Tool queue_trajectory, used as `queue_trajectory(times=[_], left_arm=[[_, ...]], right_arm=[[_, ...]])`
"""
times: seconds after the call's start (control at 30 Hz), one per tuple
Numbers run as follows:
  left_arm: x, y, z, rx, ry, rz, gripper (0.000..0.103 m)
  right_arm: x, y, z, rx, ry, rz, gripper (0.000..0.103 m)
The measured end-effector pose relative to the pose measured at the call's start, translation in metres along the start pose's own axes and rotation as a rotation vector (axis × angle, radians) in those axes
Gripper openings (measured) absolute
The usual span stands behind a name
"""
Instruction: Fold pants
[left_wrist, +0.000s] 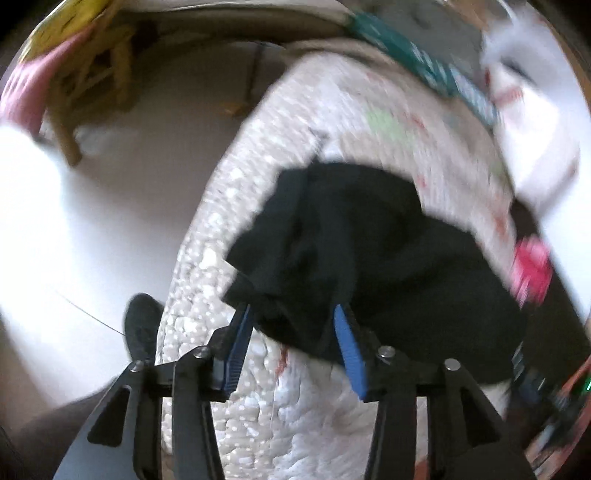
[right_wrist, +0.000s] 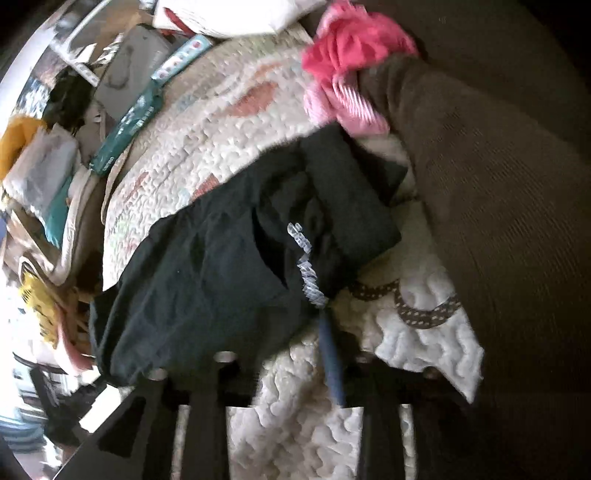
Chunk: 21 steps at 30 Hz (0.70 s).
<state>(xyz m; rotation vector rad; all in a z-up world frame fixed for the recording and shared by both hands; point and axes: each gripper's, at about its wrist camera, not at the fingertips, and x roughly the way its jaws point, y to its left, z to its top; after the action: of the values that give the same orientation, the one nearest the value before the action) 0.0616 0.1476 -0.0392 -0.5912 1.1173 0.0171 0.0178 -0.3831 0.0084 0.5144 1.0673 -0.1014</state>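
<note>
The black pants lie bunched on a white quilted bedspread. My left gripper is open, its blue-padded fingers spread apart at the near edge of the pants, with cloth hanging between them. In the right wrist view the pants lie across the quilt, with a white printed logo near the waist. My right gripper points at the near edge of the pants. One blue finger shows; the other is hidden under the cloth. Both views are blurred.
A pink garment and a brown cushion lie to the right. A teal box and clutter sit at the bed's far left edge. A wooden chair and a dark shoe are on the floor left of the bed.
</note>
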Motion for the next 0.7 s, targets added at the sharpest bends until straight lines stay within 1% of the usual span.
queue_trajectory(times=[0.03, 0.1, 0.17, 0.23, 0.3, 0.37, 0.43, 0.5, 0.53, 0.63, 0.7], left_arm=[[-0.002, 0.007, 0.003, -0.044, -0.013, -0.009, 0.046], [-0.003, 0.022, 0.006, -0.128, -0.027, -0.014, 0.046], [-0.001, 0.036, 0.007, -0.206, -0.028, -0.021, 0.046], [0.003, 0.044, 0.008, -0.259, -0.015, -0.027, 0.046], [0.004, 0.051, 0.006, -0.304, -0.011, -0.017, 0.046], [-0.003, 0.057, 0.007, -0.341, -0.046, 0.002, 0.046], [-0.013, 0.062, 0.009, -0.362, -0.107, 0.025, 0.046], [-0.025, 0.065, 0.010, -0.379, -0.175, 0.081, 0.046], [-0.032, 0.069, 0.011, -0.390, -0.215, 0.120, 0.046], [-0.051, 0.080, 0.012, -0.436, -0.295, 0.183, 0.046], [-0.062, 0.090, 0.013, -0.474, -0.336, 0.209, 0.046]], right_arm=[[-0.007, 0.004, -0.002, -0.023, -0.031, -0.014, 0.052], [-0.018, 0.014, -0.003, -0.058, -0.085, -0.026, 0.053], [-0.022, 0.031, -0.001, -0.100, -0.112, -0.012, 0.053], [-0.018, 0.056, 0.001, -0.175, -0.110, 0.013, 0.053], [-0.006, 0.086, 0.001, -0.258, -0.075, 0.064, 0.053], [0.009, 0.126, -0.004, -0.381, -0.026, 0.131, 0.053], [0.020, 0.165, -0.013, -0.498, -0.009, 0.192, 0.053], [0.031, 0.205, -0.026, -0.628, 0.000, 0.253, 0.053], [0.040, 0.233, -0.035, -0.702, 0.009, 0.288, 0.053], [0.066, 0.288, -0.059, -0.836, 0.057, 0.355, 0.053], [0.086, 0.322, -0.081, -0.913, 0.080, 0.371, 0.053]])
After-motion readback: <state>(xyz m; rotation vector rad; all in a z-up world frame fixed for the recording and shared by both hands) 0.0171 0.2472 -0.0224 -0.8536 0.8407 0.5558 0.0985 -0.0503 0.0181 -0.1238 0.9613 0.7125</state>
